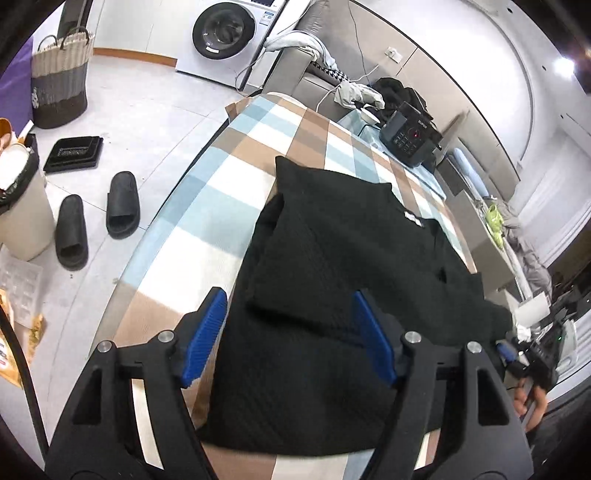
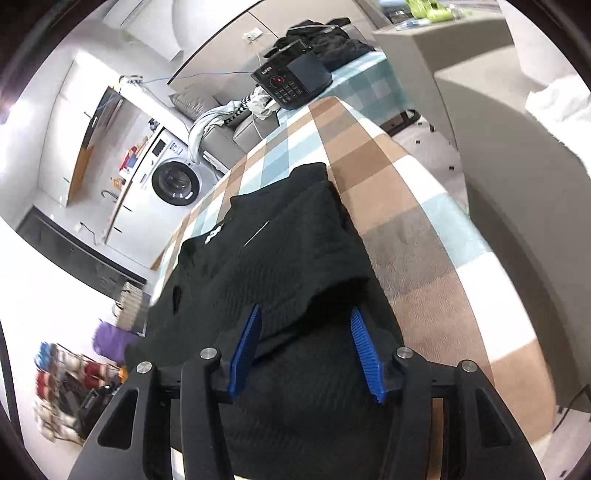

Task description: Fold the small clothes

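Material: black textured knit garment (image 1: 332,266), small top with a white label (image 1: 413,218) near its neckline.
Location: lying on the checked tablecloth (image 1: 207,221), filling the centre of the left wrist view; in the right wrist view the garment (image 2: 280,251) runs from centre down to 6 o'clock.
Fold state: both side portions appear turned in over the body; a folded edge crosses just ahead of each tool. Judged partly folded, not finished.
Left gripper (image 1: 290,338): blue pads spread wide, at 6 o'clock, over the near part of the garment; nothing pinched.
Right gripper (image 2: 306,356): blue pads apart, a folded edge lying between them but not pressed; nothing pinched.
Step in hand: judged a release after laying the side folds, tools free above the cloth.
Next move: likely a lengthwise fold; it calls for both tools to pinch the near hem corners evenly and carry them toward the neckline at 12 o'clock, keeping the layers squared.
Risk: thick knit may slip or bunch if only the top layer is taken.
Surroundings: black keypad appliance (image 1: 408,136) at 1 o'clock on the table end; washing machine (image 1: 225,33) at 11 o'clock; black slippers (image 1: 122,205) on the floor at 9 o'clock; woven basket (image 1: 61,77) at 10 o'clock.
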